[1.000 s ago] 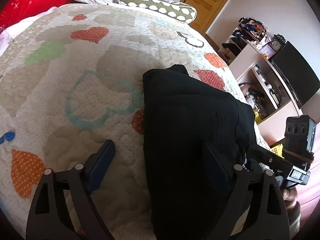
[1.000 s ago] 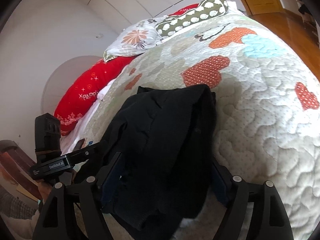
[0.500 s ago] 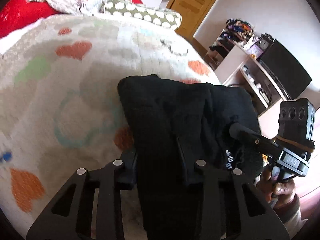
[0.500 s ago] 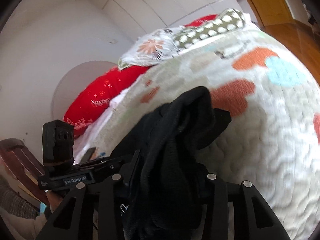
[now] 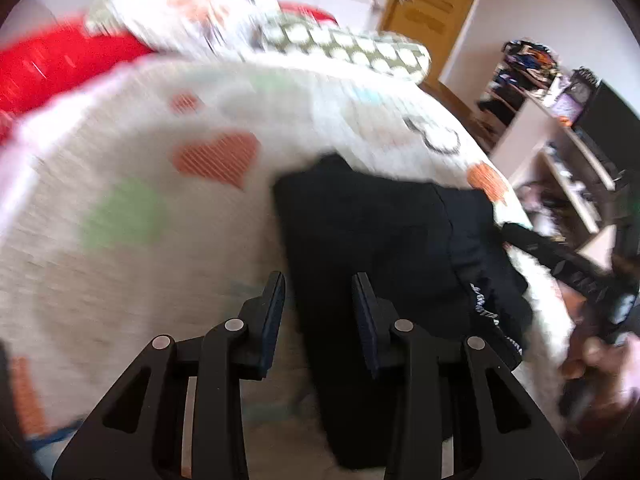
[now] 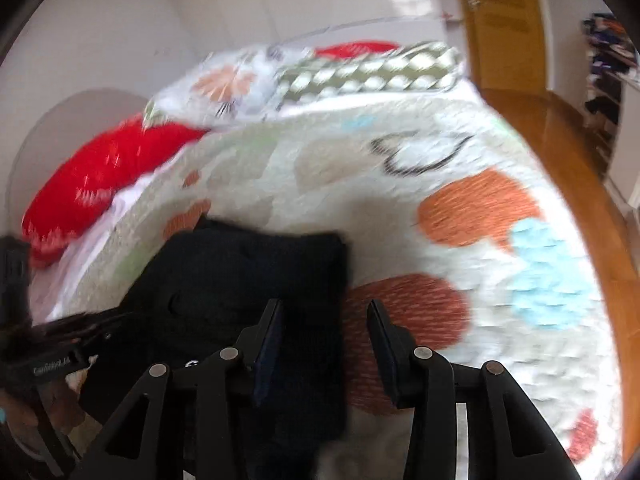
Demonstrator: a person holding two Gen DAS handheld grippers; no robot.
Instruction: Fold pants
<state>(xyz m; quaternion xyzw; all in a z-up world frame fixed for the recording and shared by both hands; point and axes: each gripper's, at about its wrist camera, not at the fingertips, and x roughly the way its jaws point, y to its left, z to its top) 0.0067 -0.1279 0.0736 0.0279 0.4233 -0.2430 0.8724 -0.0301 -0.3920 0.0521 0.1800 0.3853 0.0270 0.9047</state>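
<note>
Black pants (image 5: pixel 380 240) lie bunched and partly folded on a quilted bedspread (image 5: pixel 140 280) printed with hearts. My left gripper (image 5: pixel 318 280) is shut on the pants' near left edge, and dark cloth fills the gap between its jaws. My right gripper (image 6: pixel 326 308) is shut on the near right edge of the pants (image 6: pixel 240 272); the cloth lies against its left finger, with a strip of quilt (image 6: pixel 480 300) showing beside the right one. Each view also shows the other gripper at its edge, held by a hand (image 5: pixel 592 352). Both views are motion-blurred.
Pillows lie at the head of the bed: a red one (image 5: pixel 60 64), a floral one and a green spotted one (image 5: pixel 352 48). Right of the bed are a wooden door (image 5: pixel 432 8), cluttered shelves (image 5: pixel 560 160) and a wooden floor (image 6: pixel 540 128).
Both grippers went from wide open over the pants to shut on the cloth. They then rose and carried the near end up the bed toward the pillows.
</note>
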